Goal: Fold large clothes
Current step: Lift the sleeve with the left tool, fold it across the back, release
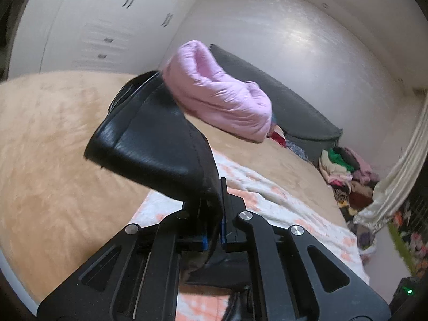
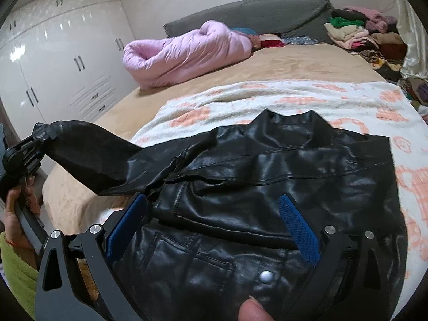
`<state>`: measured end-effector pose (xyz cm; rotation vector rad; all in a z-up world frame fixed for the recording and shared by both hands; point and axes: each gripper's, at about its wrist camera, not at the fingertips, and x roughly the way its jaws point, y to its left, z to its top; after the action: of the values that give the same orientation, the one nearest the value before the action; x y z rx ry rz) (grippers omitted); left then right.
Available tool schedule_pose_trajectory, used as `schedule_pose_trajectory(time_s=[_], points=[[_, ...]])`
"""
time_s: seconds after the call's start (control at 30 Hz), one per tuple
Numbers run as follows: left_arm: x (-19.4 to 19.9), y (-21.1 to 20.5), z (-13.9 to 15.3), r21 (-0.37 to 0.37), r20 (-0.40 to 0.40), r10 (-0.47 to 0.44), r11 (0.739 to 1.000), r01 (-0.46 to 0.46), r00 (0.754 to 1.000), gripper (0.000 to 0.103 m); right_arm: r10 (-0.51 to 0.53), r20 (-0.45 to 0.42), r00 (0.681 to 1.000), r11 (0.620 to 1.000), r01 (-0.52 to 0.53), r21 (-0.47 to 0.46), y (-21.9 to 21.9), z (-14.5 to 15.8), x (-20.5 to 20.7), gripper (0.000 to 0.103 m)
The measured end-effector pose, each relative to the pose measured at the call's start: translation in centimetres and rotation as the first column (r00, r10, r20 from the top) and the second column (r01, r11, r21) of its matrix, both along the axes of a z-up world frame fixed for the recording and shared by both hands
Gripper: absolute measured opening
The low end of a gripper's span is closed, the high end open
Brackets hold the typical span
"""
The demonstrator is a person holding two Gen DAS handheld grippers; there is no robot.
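Note:
A black leather jacket [image 2: 267, 176] lies front-up on a white towel with orange flowers [image 2: 294, 99] on the bed. Its left sleeve [image 2: 91, 155] is lifted and stretched out to the left. My left gripper [image 1: 212, 208] is shut on the sleeve cuff [image 1: 152, 139], which stands up in front of the camera; the same gripper shows at the far left of the right wrist view [image 2: 32, 144]. My right gripper [image 2: 214, 214] is open, its blue pads [image 2: 299, 227] spread over the jacket's lower front, above a snap button [image 2: 266, 276].
The bed has a tan cover [image 1: 53, 139]. A rolled pink duvet [image 2: 182, 50] and a grey headboard cushion [image 2: 254, 10] lie at the far end. A clothes pile [image 2: 366, 34] sits at the far right. White wardrobes [image 2: 53, 61] stand to the left.

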<state>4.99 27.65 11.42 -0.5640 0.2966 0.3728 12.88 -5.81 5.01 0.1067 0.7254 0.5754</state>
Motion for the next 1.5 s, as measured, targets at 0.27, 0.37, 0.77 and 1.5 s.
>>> schedule_pose_trajectory(time_s=[0.27,0.37,0.77,1.5], points=[[1.6,-4.7,2.6,0.055,0.013,-0.103,0.993,0.102,0.995,0.000,-0.051,0.025,0.998,0.995,0.048,0.083,-4.6,1.5,-1.1,0.099],[2.5,-7.1,3.6,0.092,0.013,-0.146,0.985,0.144,0.989,0.000,-0.085,0.019,0.996,0.991,0.082,0.108,-6.5,1.5,-1.3,0.099],[6.0,-17.0,4.6,0.201,-0.041,-0.335,0.920,0.336,0.941,0.000,-0.221,-0.016,0.975,0.952,0.219,0.215,-14.7,1.1,-2.2,0.099],[11.6,-31.9,-5.6,0.244,-0.371,-0.600,0.673,0.698,0.708,0.000,-0.403,-0.151,0.903,0.859,0.430,0.277,-22.9,-1.7,-1.5,0.099]])
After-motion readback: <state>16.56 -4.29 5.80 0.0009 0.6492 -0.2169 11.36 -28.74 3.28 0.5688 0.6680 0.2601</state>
